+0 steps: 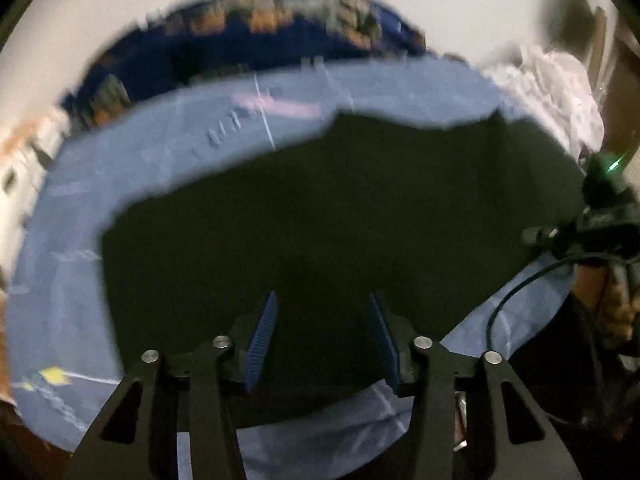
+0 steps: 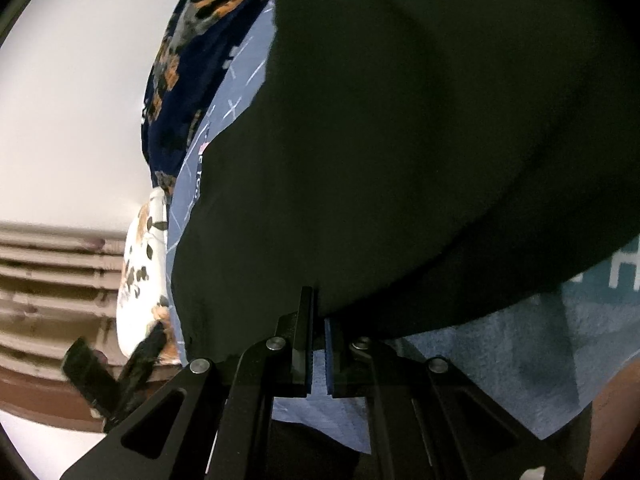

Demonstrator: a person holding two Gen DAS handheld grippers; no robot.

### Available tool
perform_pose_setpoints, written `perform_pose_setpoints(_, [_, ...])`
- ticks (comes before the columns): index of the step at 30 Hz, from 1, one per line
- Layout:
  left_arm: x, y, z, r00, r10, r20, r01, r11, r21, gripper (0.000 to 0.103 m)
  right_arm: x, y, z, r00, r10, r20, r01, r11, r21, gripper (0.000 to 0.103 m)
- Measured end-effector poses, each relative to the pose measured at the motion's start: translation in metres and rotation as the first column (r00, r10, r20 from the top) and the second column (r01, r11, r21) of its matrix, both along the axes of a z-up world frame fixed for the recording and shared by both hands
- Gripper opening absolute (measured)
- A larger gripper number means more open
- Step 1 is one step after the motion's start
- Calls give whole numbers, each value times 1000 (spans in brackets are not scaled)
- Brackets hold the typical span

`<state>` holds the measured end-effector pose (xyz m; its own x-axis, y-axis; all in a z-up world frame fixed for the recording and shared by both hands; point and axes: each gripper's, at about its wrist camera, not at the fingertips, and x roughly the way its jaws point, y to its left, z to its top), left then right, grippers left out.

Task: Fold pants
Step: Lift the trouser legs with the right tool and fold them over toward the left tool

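Note:
The dark green pants (image 1: pixel 340 208) lie spread on a blue patterned mat (image 1: pixel 72 240). My left gripper (image 1: pixel 322 308) is open above the near part of the pants, with its blue-padded fingers (image 1: pixel 264 332) apart and nothing between them. In the right wrist view the pants (image 2: pixel 400 140) fill most of the frame. My right gripper (image 2: pixel 318 312) is shut on the pants' lower edge, with the cloth pinched between its narrow jaws. The right gripper also shows at the right edge of the left wrist view (image 1: pixel 600 224), held by a hand.
A navy floral cloth (image 1: pixel 248 36) lies behind the mat, also in the right wrist view (image 2: pixel 188 80). White crumpled fabric (image 1: pixel 552 84) sits at the back right. A white floral cloth (image 2: pixel 144 272) and a slatted brown surface (image 2: pixel 52 280) are at the left.

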<state>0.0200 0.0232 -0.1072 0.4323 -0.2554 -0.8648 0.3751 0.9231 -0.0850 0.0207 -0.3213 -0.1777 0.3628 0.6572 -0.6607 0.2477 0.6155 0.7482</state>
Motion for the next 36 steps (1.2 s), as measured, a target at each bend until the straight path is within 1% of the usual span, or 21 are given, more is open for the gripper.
perform_pose_setpoints(1, [2,1,-11,999,13,-36,-13,1000,-4,46,1,-1,3,1000,13,12,-13,1000,0,11])
perform_pose_setpoints(2, [2,7,-16,999,29,-38,-30,999,-26,46,1,-3,5,1000,18,21,-18,1000,-2,12])
perform_pose_setpoints(3, [1,9,-14,999,35,-23,-36,999,-39,46,2,-7,9,999,20,34,-20,1000,-4,14])
perform_pose_setpoints(5, [-2,13,-14,999,45,-23,-45,998,-36,46,4,-21,12,999,6,54,-7,1000,5,21])
perform_pose_setpoints(7, [-4,14,-14,999,41,-19,-42,999,-30,46,10,-44,14,997,-34,72,33,999,15,26])
perform_pose_setpoints(9, [-4,12,-13,999,41,-17,-42,999,-28,46,18,-75,15,991,-90,100,90,996,10,26])
perform_pose_setpoints(10, [-5,12,-14,999,44,-17,-44,999,-30,46,23,-97,15,984,-140,108,139,990,16,26])
perform_pose_setpoints(11, [-6,13,-14,999,49,-18,-49,998,-35,46,27,-115,14,977,-177,115,174,984,40,26])
perform_pose_setpoints(13, [-5,10,-17,998,53,-16,-54,998,-38,46,35,-157,13,954,-271,132,265,962,60,26])
perform_pose_setpoints(14, [-5,9,-17,999,52,-14,-52,998,-35,46,39,-180,12,937,-322,134,315,946,71,26])
perform_pose_setpoints(16, [-1,7,-17,999,49,-12,-49,998,-29,46,45,-222,10,901,-411,140,393,909,136,26])
perform_pose_setpoints(17, [-1,8,-17,999,49,-11,-49,998,-28,46,47,-240,10,883,-448,141,431,892,136,26])
perform_pose_setpoints(19, [0,9,-17,998,54,-13,-54,998,-33,46,55,-274,8,856,-498,137,481,865,144,26])
perform_pose_setpoints(22, [1,9,-17,998,59,-11,-59,998,-31,46,64,-309,0,828,-550,111,531,832,162,26])
perform_pose_setpoints(24, [1,8,-17,998,55,-8,-55,998,-23,46,68,-323,-3,815,-573,88,556,816,159,18])
perform_pose_setpoints(25, [1,7,-17,999,52,-6,-52,998,-17,46,70,-328,-2,811,-578,86,566,814,129,8])
perform_pose_setpoints(26, [2,7,-17,999,51,-5,-51,999,-15,46,70,-331,0,815,-573,92,564,819,107,6])
perform_pose_setpoints(29, [2,7,-17,999,52,-7,-52,998,-21,46,66,-327,21,826,-544,148,544,838,45,5])
perform_pose_setpoints(30, [2,7,-17,999,52,-8,-52,998,-24,46,63,-326,27,825,-540,165,542,839,36,5])
perform_pose_setpoints(32, [2,8,-17,999,51,-10,-51,998,-33,46,45,-331,40,816,-545,193,554,832,6,4])
perform_pose_setpoints(36, [1,11,-17,999,50,-10,-50,997,-50,46,-1,-341,39,805,-565,179,578,816,-28,4])
